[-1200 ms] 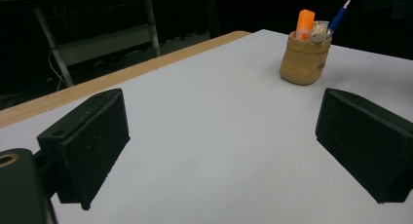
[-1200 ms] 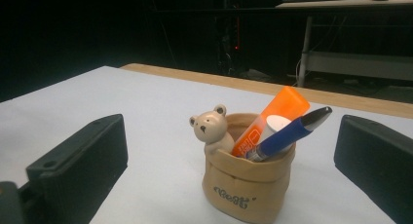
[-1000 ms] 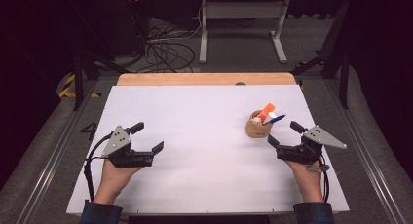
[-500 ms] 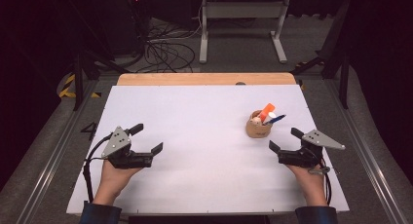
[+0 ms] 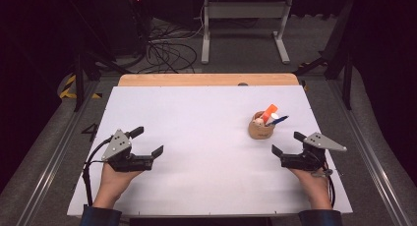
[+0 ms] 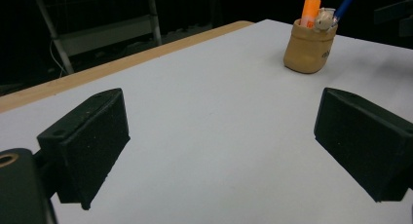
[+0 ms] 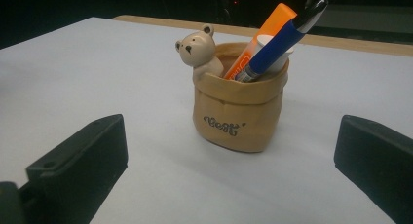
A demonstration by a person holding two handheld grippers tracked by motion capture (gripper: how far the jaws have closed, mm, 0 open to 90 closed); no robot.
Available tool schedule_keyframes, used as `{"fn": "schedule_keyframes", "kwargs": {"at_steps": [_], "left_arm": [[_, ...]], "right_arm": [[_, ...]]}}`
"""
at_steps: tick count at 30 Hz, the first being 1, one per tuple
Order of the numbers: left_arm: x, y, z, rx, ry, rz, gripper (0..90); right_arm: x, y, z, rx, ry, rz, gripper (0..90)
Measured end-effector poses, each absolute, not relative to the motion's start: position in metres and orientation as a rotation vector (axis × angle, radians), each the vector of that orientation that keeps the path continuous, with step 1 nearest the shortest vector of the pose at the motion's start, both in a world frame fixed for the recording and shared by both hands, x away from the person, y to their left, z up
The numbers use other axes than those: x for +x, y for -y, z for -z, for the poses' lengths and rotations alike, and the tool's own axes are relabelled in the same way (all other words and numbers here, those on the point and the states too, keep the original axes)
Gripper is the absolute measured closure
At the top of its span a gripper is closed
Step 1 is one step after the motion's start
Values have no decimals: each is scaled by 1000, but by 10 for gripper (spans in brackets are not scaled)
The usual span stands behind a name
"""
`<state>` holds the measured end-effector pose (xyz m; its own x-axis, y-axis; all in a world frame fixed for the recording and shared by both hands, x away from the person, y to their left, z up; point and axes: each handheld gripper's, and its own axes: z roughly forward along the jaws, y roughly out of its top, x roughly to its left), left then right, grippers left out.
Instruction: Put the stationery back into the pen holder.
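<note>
The right claw point(image 5: 285, 144) is hovering low over the white surface point(image 5: 196, 118), just beside the tan pen holder point(image 5: 260, 128), with its jaws spread wide and nothing between them. In the right gripper view the pen holder point(image 7: 238, 112) is sitting squarely in the gap ahead of the jaws but apart from both; the wide spread appears to be set so the holder's body can pass between them.

The pen holder is standing upright on the right half of the surface, toward the far edge. It is shaped like a folded paper bag, with a small bear figure point(image 7: 200, 51) perched on its rim. An orange marker point(image 7: 258, 36) and a blue pen point(image 7: 272, 48) are leaning together against the rim, tipped to one side, so their tops are projecting past the holder. That lean is making them reachable from above without touching the bag.

The left claw point(image 5: 147, 142) is also gaping and empty, resting well apart from the holder on the left half of the surface. In the left gripper view the pen holder point(image 6: 309, 48) is showing far off to the upper right. Judged from this, the left hand point(image 5: 114, 179) is standing by, while the right hand point(image 5: 311, 179) is lining up the approach.

Risk: the holder looks light and could tip if a jaw is catching the leaning pens.
</note>
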<state>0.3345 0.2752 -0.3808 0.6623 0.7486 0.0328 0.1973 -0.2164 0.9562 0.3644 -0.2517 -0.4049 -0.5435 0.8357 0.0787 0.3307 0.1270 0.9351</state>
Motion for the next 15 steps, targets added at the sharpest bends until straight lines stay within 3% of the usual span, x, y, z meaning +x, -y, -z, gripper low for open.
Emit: {"fn": "schedule_keyframes", "kwargs": {"at_steps": [15], "left_arm": [[329, -281, 385, 1759, -777, -616, 68]], "right_arm": [[356, 263, 410, 1139, -1946, -1400, 0]]}}
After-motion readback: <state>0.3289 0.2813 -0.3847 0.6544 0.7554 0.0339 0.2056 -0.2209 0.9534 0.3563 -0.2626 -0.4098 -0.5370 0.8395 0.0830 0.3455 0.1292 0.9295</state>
